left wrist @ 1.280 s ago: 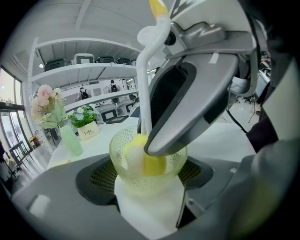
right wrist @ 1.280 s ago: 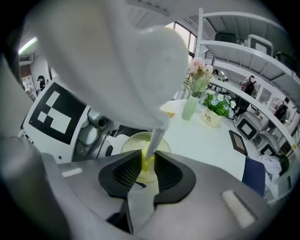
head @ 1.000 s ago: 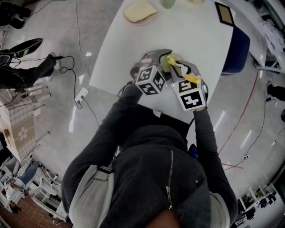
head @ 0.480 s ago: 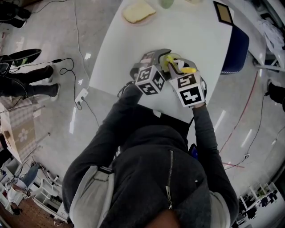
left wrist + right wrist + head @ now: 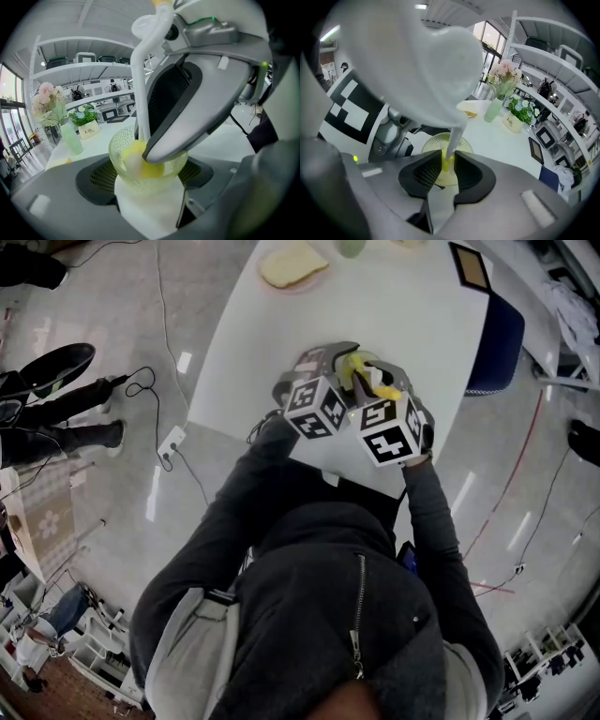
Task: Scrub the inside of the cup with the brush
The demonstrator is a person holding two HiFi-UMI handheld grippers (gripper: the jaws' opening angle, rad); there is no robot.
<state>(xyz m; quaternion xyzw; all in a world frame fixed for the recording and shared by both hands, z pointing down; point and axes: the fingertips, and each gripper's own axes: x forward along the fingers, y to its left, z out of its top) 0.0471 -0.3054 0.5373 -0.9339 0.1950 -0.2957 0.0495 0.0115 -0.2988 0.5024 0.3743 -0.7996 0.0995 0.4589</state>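
A pale green, textured glass cup (image 5: 125, 141) sits between the jaws of my left gripper (image 5: 146, 177), whose pads press on its sides. A brush with a white handle (image 5: 142, 79) and a yellow head (image 5: 135, 151) reaches down into the cup. My right gripper (image 5: 446, 171) is shut on the brush handle (image 5: 453, 139), with the cup (image 5: 432, 142) just beyond its jaws. In the head view both grippers meet over the near part of the white table (image 5: 412, 315), with the yellow brush (image 5: 356, 365) showing between them. The cup's bottom is hidden.
A plate with bread (image 5: 293, 263), a picture frame (image 5: 473, 268) and a green vase (image 5: 70, 137) of flowers stand at the table's far side, beside a small plant pot (image 5: 515, 120). A blue chair (image 5: 497, 338) is at the right. Cables and a person's legs (image 5: 56, 399) are on the floor at the left.
The right gripper's marker cube has rolled and edged left, and the yellow end of the brush beside it no longer shows. The left gripper and cup stay put.
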